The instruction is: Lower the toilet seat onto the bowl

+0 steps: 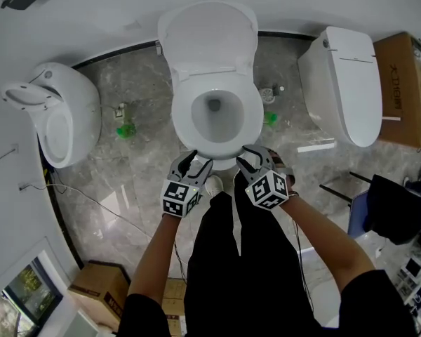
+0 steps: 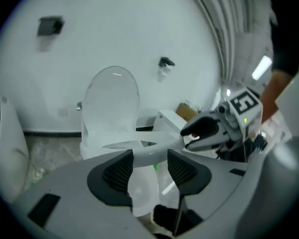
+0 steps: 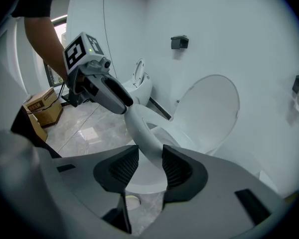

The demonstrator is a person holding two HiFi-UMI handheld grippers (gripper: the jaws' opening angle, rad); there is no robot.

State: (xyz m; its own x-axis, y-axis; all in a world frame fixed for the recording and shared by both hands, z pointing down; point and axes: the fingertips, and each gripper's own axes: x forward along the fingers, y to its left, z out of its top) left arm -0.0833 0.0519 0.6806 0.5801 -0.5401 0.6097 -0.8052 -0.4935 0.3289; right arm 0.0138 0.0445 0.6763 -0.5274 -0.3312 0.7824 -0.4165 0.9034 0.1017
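Note:
The white toilet (image 1: 217, 153) has its lid (image 1: 207, 37) standing up against the wall. Its seat (image 1: 186, 118) lies flat or nearly flat over the bowl; whether a gap remains I cannot tell. My left gripper (image 1: 194, 159) is at the seat's front rim, left of centre, and my right gripper (image 1: 249, 153) is right of centre. In the left gripper view the seat rim (image 2: 144, 152) runs between the open left gripper (image 2: 149, 166), with no pad pressing it. In the right gripper view the seat (image 3: 139, 128) passes between the open right gripper (image 3: 150, 166).
A white fixture (image 1: 56, 114) stands at the left and a second closed toilet (image 1: 344, 83) at the right. Cardboard boxes (image 1: 407, 83) (image 1: 98, 293) sit at the far right and near left. A person's black trouser legs (image 1: 224, 258) are just before the bowl. The floor is grey marble.

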